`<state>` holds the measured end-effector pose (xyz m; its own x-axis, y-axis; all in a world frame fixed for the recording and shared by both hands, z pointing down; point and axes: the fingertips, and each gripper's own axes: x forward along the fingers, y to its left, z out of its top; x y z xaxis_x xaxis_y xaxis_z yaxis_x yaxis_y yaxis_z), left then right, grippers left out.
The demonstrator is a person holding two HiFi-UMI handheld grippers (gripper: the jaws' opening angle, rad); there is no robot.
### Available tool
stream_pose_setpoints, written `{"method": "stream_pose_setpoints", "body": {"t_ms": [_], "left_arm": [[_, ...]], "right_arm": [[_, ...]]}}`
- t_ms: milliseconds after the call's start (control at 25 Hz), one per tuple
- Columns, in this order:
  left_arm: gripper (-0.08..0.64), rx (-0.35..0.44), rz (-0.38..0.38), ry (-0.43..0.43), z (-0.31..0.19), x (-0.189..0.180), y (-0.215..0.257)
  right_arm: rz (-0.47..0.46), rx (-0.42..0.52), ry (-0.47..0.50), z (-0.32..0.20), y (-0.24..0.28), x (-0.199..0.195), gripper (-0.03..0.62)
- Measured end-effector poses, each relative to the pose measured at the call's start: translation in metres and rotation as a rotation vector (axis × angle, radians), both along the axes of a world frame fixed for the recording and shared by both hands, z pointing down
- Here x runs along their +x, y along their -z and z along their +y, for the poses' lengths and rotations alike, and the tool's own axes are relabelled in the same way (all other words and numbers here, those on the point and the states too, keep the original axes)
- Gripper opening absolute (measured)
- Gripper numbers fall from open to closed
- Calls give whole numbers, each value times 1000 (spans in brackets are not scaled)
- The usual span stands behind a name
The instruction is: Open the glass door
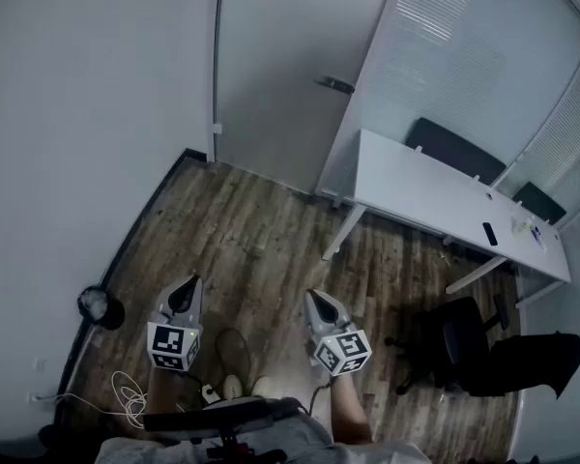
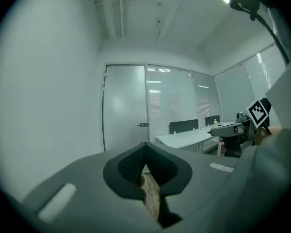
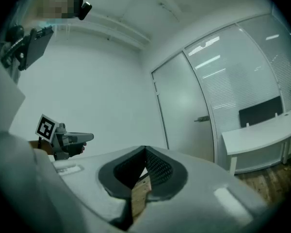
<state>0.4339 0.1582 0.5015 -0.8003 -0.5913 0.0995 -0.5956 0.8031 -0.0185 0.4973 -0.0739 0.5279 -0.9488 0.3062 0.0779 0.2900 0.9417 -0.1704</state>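
Progress is nil so far: the tall frosted glass door [image 1: 271,75] stands closed at the far side of the room, and its small dark metal lever handle [image 1: 335,85] is untouched. The 2 grippers hang level close to the person's body, well apart from the door. The left claw [image 2: 145,145] is clenched on nothing, its ribbed black pads meeting at the tips. The right claw [image 3: 145,149] looks likewise clenched and empty. Left to do, I judge: cross the worn wood-plank floor [image 1: 261,230], grip the lever, press it and swing the smooth, matte pane. A long white worktop [image 1: 435,196] stands beside the door.
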Motion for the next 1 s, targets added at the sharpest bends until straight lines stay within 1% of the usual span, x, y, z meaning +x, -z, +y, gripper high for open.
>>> {"method": "stream_pose_setpoints", "body": {"t_ms": [200,520,760,1000], "left_arm": [[3,-1,4,-3,3,1,-4],[3,2,15,-24,10,2,-8],[3,-1,10,-47,19,-6,-11],[3,-2,17,-74,21,-18,-15]], "right_arm": [[-8,4,4,7,1,1,2],[-5,12,-38,12,2,2,2],[-3,23,-77,17,0,-1,2],[10,14,-119,19,-8,-8,2]]}}
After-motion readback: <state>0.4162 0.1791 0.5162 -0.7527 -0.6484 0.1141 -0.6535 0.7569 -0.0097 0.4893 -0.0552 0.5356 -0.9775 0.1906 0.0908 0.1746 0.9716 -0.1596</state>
